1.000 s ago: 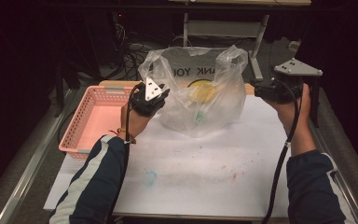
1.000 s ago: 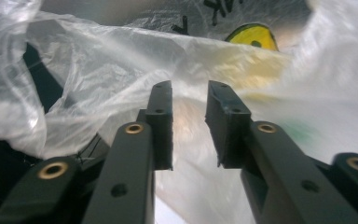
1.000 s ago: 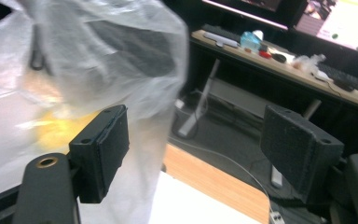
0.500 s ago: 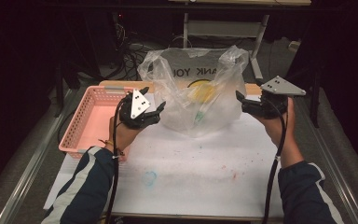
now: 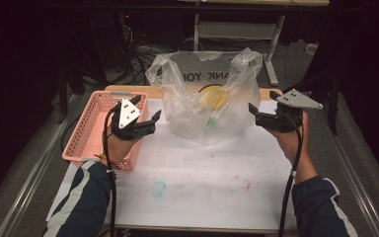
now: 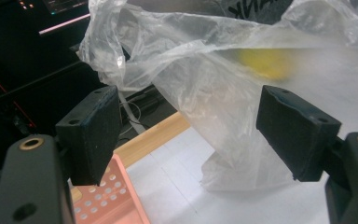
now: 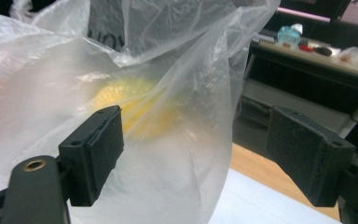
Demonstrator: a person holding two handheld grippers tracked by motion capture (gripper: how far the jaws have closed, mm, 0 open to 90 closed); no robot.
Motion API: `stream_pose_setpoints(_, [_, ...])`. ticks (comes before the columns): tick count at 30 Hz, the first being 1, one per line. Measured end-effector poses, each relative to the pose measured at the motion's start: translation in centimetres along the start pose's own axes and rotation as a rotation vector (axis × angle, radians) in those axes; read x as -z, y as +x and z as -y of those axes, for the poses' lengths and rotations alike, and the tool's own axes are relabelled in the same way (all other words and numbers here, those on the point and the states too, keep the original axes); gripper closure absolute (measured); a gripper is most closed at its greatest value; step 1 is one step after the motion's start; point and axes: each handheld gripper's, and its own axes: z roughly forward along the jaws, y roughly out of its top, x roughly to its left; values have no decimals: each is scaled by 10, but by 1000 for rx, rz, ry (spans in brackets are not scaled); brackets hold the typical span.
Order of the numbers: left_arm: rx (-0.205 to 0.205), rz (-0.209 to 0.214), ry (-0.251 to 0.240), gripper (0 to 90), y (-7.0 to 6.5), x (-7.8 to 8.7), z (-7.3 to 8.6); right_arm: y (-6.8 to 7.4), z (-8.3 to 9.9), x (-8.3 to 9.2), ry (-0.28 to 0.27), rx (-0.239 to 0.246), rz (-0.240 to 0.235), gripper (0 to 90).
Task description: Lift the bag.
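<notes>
A clear plastic bag (image 5: 209, 101) stands upright at the back middle of the bench (image 5: 202, 192), its two handles raised and its mouth loosely open, with something yellow (image 5: 212, 98) showing through the film; what else is in it is too blurred to tell. The left claw (image 5: 145, 121) hangs just left of the bag, over the edge of a pink basket (image 5: 86, 133); its jaws have just been opening and now stand wide with nothing between the pads, the bag film lying beyond them in the left gripper view (image 6: 191, 74). The right claw (image 5: 256, 114) sits just right of the bag, jaws likewise spread wide and holding nothing, the bag wall close in front of its pads (image 7: 93, 154). The work in hand looks like handling the bag by its sides or handles, so it would go best if each claw closes on a handle or a gathered fold of film rather than a single slack layer, both gripping at matching height and lifting together so the bag does not tip or spill. By count: one bag, one yellow item seen inside, one basket, two claws, one white sheet (image 5: 197, 168) on the bench.
</notes>
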Motion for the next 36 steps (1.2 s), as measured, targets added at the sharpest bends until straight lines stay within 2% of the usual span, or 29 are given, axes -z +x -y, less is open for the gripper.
stream_pose_setpoints(3, [4,11,1,198,0,4,4,4,5,1,6,-1,-11,184])
stream_pose_setpoints(6, [-23,15,14,197,-3,8,8,7,11,2,11,-2,-30,182])
stream_pose_setpoints(10, [-28,18,13,169,-5,14,12,10,17,5,12,-1,-43,177])
stream_pose_setpoints(18, [-65,31,18,169,-14,28,19,17,23,17,1,20,-53,169])
stream_pose_setpoints(30, [-86,62,10,169,-20,47,32,31,34,33,-7,61,-75,169])
stream_pose_setpoints(36, [-97,66,16,169,-23,53,39,41,42,39,11,85,-86,169])
